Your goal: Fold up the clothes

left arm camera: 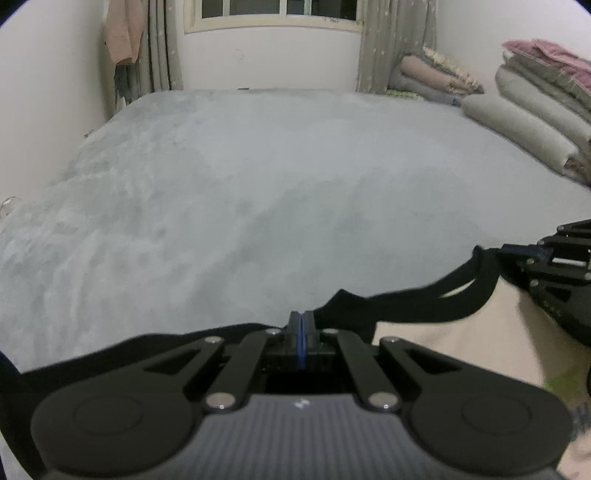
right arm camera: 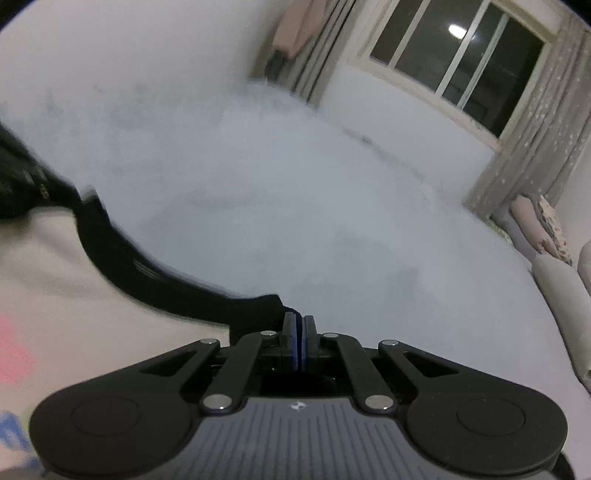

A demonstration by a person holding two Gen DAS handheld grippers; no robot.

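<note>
Both hand-held grippers are pinched tight on one garment: the left gripper (left arm camera: 301, 325) has its blue pads pressed together on the black trim, and the right gripper (right arm camera: 297, 328) is clamped the same way on the other end of that trim. The garment (left arm camera: 461, 336) is cream-coloured with a black neckband or hem (right arm camera: 122, 266), and it is held up off the near edge of the bed (left arm camera: 258, 177), stretched between the two grippers rather than lying flat.

As for progress, no finished fold is visible; the grey bedspread shows no laid-out or folded item of this garment. Being held by its edge would suit either spreading it out for folding or carrying an edge across for a fold, and the pictures do not settle which.

Left wrist view shows the right gripper itself at the right rim, gripping the band, plus the stacked bedding (left arm camera: 535, 110) along the bed's right edge and a pink garment (left arm camera: 122, 33) hanging by the curtain. Right wrist view, blurred, instead shows more of the cream body with pink and blue print (right arm camera: 14, 354) at its lower left, and the window (right arm camera: 454, 62).
</note>
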